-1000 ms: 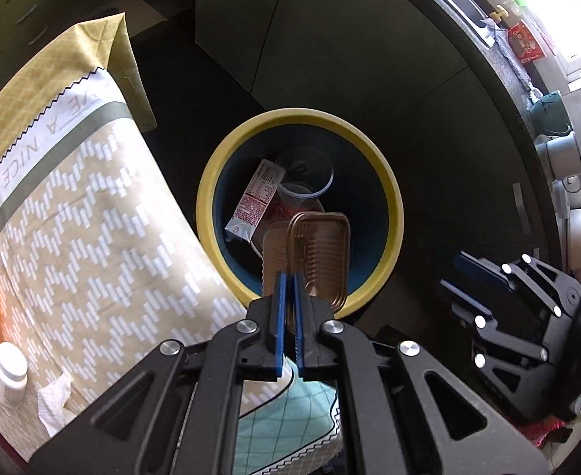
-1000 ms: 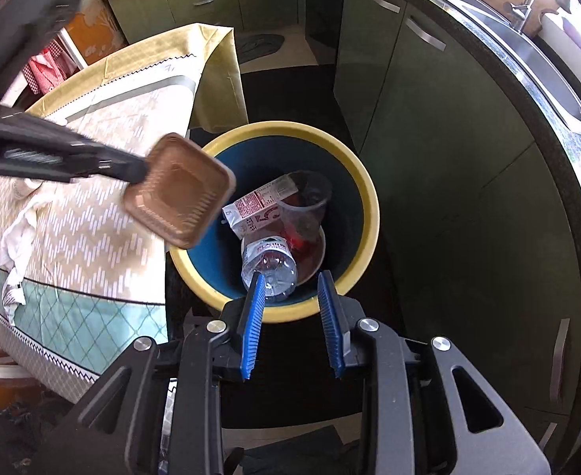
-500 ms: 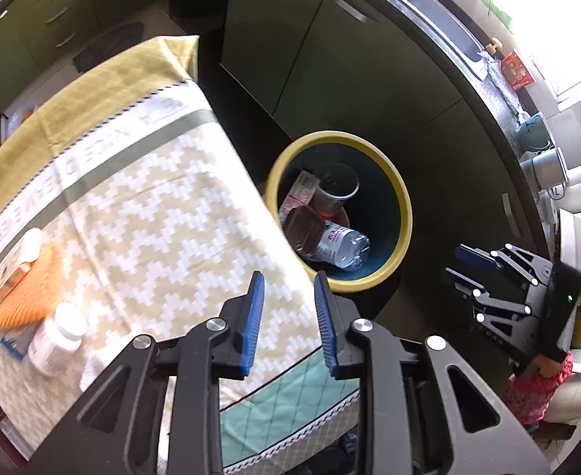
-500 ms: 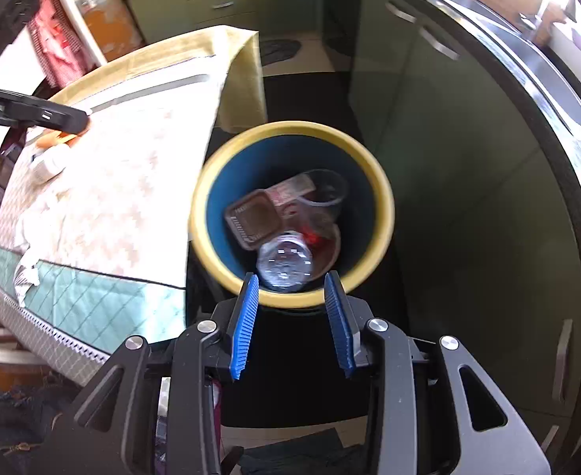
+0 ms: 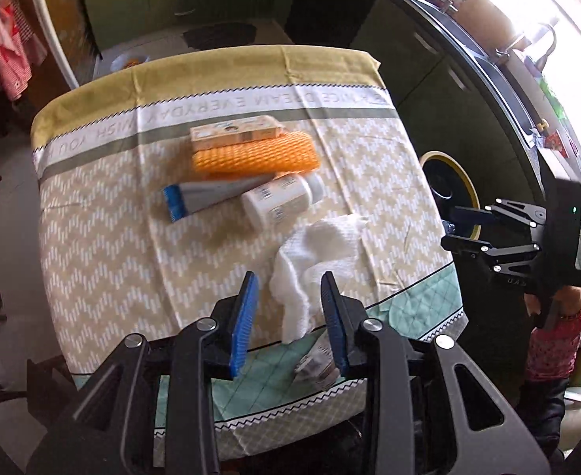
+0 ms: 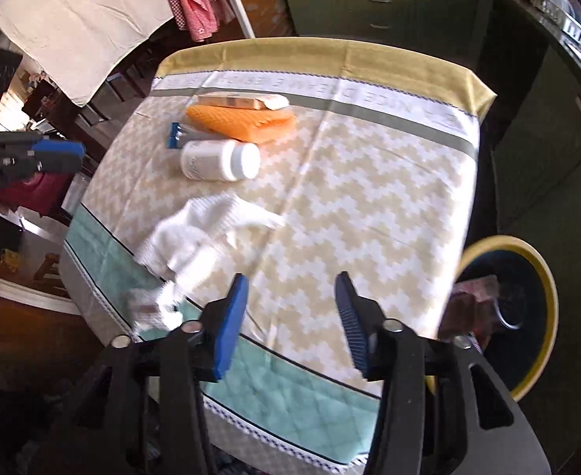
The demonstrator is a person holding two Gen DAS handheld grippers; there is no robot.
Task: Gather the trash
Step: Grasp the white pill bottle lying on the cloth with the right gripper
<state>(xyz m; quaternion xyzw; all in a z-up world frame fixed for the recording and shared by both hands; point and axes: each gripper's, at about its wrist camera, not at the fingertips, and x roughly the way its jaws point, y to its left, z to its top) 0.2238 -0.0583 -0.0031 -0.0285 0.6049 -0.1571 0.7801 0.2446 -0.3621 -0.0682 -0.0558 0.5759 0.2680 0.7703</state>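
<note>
Dark green kitchen cabinets ring a table (image 5: 104, 237) under a zigzag-patterned cloth. We hold the left gripper (image 5: 290, 316) released above the crumpled white tissue (image 5: 318, 253) at lower centre of its view; a small wrapper (image 5: 316, 362) lies just below. Our right gripper (image 6: 290, 316) is released too, empty over the cloth. Toward the upper middle lie a white bottle (image 5: 282, 200), tube (image 5: 211, 196), orange sponge (image 5: 252, 154) and box (image 5: 235, 132). At the right edge stands the yellow-rimmed bin (image 6: 543, 277), trash inside.

Bare tablecloth (image 6: 369, 182) right, crumpled napkin (image 6: 199, 233), bottle (image 6: 219, 160) left
</note>
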